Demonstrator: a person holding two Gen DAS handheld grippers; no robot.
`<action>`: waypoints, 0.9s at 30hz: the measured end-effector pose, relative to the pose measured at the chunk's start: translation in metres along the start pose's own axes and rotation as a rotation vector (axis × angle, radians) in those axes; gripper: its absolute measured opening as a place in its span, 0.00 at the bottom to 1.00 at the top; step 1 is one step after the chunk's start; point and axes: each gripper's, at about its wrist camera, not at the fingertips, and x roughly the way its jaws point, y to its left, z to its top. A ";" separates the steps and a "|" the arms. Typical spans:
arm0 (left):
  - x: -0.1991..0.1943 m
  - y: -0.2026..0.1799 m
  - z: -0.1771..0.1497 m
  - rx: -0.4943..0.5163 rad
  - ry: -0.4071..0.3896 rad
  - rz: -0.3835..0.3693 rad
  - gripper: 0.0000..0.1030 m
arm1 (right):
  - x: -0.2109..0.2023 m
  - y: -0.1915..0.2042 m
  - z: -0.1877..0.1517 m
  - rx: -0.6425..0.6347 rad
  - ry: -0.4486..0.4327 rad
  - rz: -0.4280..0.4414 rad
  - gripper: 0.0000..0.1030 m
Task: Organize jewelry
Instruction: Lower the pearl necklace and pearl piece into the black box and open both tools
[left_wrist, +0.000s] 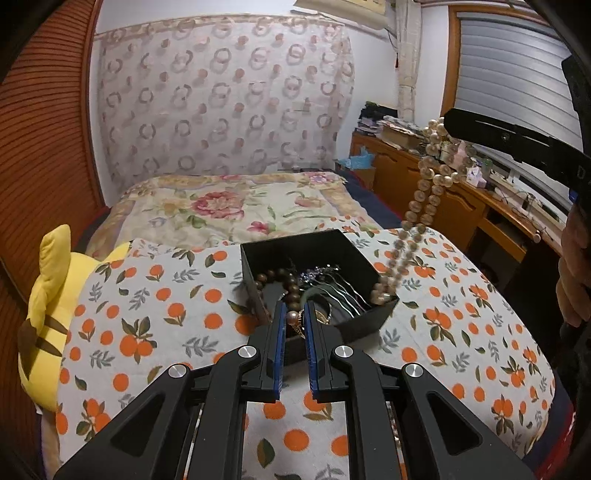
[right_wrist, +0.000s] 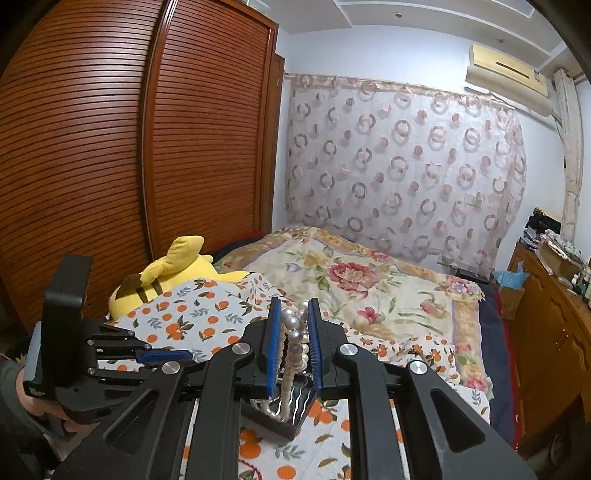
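Note:
A black open box (left_wrist: 364, 321) sits on the orange-print cloth (left_wrist: 166, 295) and holds a brown bead bracelet (left_wrist: 280, 282), a silver hair comb (left_wrist: 332, 286) and other jewelry. My right gripper (right_wrist: 293, 308) is shut on a pearl necklace (right_wrist: 295, 338), which hangs from it high at the right (left_wrist: 424, 192) down into the box's right corner. My left gripper (left_wrist: 293, 310) is over the box's near edge, its jaws narrowly apart around a small pink pearl piece (left_wrist: 292, 316); whether they pinch it is unclear. The left gripper also shows in the right wrist view (right_wrist: 166, 356).
A yellow plush toy (left_wrist: 48, 325) lies at the cloth's left edge. A floral quilt (left_wrist: 229, 206) covers the bed beyond. A wooden desk (left_wrist: 461, 206) with clutter runs along the right. A wooden slatted wardrobe (right_wrist: 110, 147) stands at the left.

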 end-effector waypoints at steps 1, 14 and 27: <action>0.001 0.000 0.000 -0.001 0.000 0.000 0.09 | 0.006 -0.001 0.001 -0.001 0.010 0.001 0.16; 0.030 0.001 0.014 -0.012 0.022 0.004 0.09 | 0.063 -0.012 -0.045 0.110 0.176 0.082 0.15; 0.054 -0.006 0.025 -0.005 0.038 0.013 0.09 | 0.052 -0.020 -0.063 0.127 0.179 0.089 0.15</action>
